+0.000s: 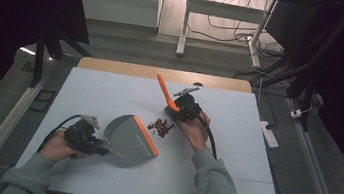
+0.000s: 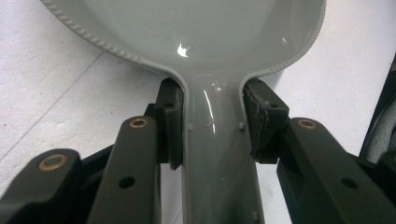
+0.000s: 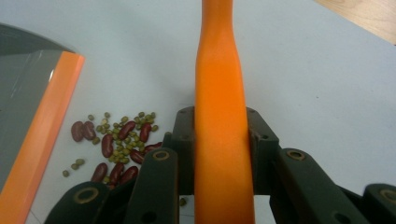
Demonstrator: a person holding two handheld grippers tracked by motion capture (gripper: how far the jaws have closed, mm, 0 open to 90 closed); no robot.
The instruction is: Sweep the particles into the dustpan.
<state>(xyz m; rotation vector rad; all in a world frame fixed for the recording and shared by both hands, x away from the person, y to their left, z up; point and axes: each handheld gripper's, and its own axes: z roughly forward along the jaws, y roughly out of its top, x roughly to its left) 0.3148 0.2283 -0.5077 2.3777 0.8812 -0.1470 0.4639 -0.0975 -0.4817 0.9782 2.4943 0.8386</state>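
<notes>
Looking forward and down from high above the near edge of the counter (image 1: 110, 89). Riding close behind each tool, low along the jaws: left at the grey dustpan (image 2: 196, 37), right at its orange lip (image 3: 44, 121) beside scattered beans (image 3: 116, 144).

A glossy grey dustpan (image 1: 129, 134) carries a bright orange strip along its front lip, the brush handle (image 1: 164, 91) is the same plain orange, the spilled beans (image 1: 161, 127) mix dark red-brown kidney beans with small green ones, and the table cover (image 1: 109, 99) is pale blue-white
</notes>
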